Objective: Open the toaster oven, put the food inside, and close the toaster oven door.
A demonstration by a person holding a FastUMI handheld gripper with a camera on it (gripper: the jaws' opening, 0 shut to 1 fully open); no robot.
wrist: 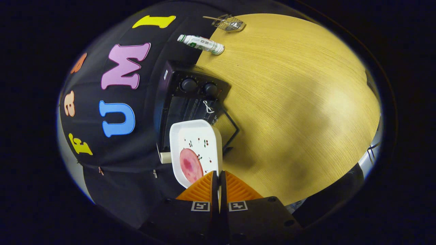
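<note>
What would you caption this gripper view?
Gripper shut on a white plate's rim, carrying a pink food slice toward the open toaster oven.

White plate (201, 136) with small cherry prints, pink food slice (190, 165), black toaster oven (190, 98), light wood-grain table (289, 112).

Plate held ahead of the toaster oven on the bench.
The tool (218, 177) grips the plate (196, 136) edge, a food slice (190, 165) on it; beyond stands the toaster oven (190, 98), then a bottle (201, 43) and a wire basket (229, 23).
</note>
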